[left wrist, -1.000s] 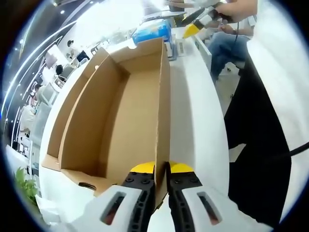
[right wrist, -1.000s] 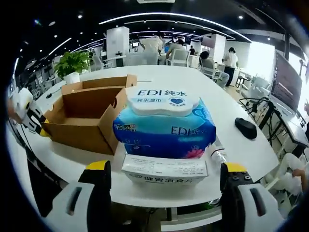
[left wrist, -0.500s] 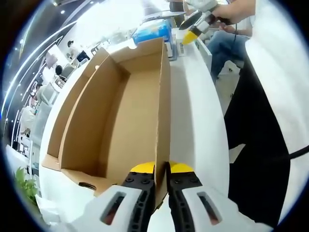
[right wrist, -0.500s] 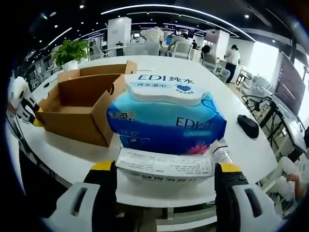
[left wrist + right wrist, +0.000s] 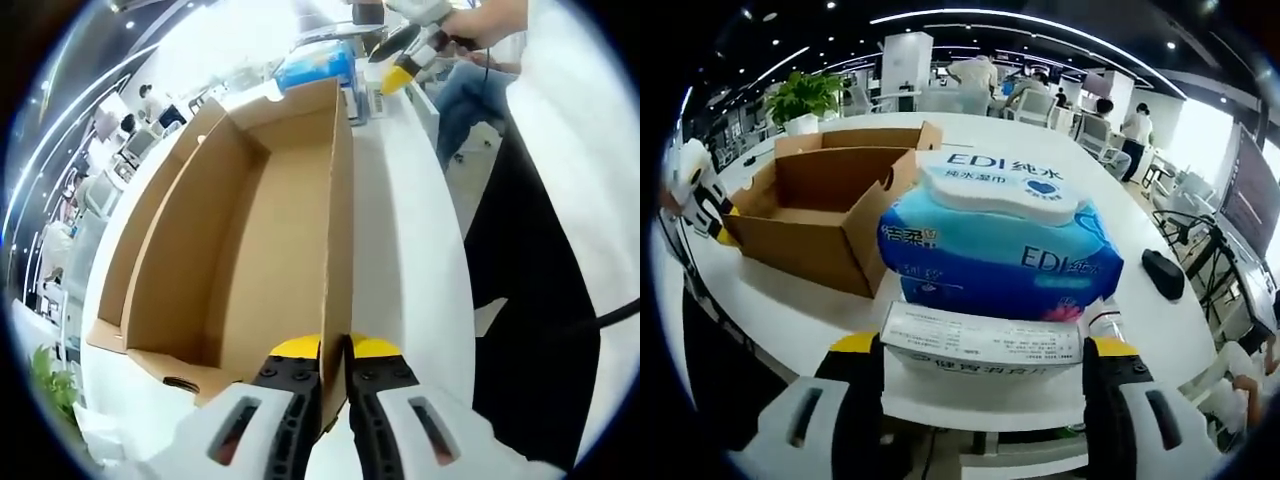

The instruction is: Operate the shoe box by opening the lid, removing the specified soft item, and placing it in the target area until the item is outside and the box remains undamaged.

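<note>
The blue wet-wipes pack [image 5: 1000, 250] sits outside the shoe box [image 5: 820, 215], on the white desk [image 5: 790, 320] near its edge, and looms larger and a touch higher in the right gripper view than a second ago; the camera has closed in. Its long axis runs across that view, with the white flap label facing up. A small white carton [image 5: 980, 345] lies just in front of it, at the desk edge.

The right gripper [image 5: 980, 375] has its jaws spread wide, one on each side of the white carton, close beside its ends; actual contact cannot be told.

The left gripper [image 5: 335, 350] has its jaws pressed together on the shoe box [image 5: 240, 220] wall, unchanged from before. The box stands open, its long axis running away from that gripper toward the pack [image 5: 315, 65].
</note>
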The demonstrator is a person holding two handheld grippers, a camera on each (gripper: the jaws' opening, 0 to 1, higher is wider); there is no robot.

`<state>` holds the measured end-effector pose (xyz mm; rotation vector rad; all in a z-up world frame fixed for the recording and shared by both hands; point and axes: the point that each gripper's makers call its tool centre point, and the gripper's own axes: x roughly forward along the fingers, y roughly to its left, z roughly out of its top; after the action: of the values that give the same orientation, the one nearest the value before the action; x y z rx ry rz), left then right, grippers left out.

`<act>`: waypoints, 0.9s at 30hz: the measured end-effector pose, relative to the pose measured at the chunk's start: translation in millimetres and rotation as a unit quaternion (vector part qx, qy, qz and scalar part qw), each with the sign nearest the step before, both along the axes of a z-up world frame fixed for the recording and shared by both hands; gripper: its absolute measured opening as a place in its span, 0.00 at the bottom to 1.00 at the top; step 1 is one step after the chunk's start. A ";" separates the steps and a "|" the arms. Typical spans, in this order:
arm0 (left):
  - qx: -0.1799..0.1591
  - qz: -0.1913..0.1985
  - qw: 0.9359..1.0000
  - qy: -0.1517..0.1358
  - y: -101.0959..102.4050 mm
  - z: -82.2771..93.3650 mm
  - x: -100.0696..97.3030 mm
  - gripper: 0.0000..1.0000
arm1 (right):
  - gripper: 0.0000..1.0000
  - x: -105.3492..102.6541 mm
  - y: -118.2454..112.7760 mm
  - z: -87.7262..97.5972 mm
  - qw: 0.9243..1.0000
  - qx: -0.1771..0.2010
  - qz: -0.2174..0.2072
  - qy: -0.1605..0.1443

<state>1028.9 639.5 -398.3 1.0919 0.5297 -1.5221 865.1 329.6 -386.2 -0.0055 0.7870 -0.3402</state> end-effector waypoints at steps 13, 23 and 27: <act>0.000 0.003 1.000 -0.002 -0.3 0.9 -0.6 0.08 | 0.99 -10.9 2.0 30.8 0.994 0.050 -0.065 -0.065; 0.003 -0.005 1.000 0.008 -0.3 1.3 -1.5 0.07 | 0.98 -6.1 -22.3 114.4 0.982 0.005 -0.099 -0.158; 0.001 -0.007 1.000 0.008 -0.3 1.4 -1.7 0.07 | 0.87 -2.4 -33.8 134.1 0.980 0.004 -0.099 -0.172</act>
<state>1027.2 639.2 -396.9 1.0877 0.5374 -1.5434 862.7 295.8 -252.1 0.1372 0.4449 -0.5116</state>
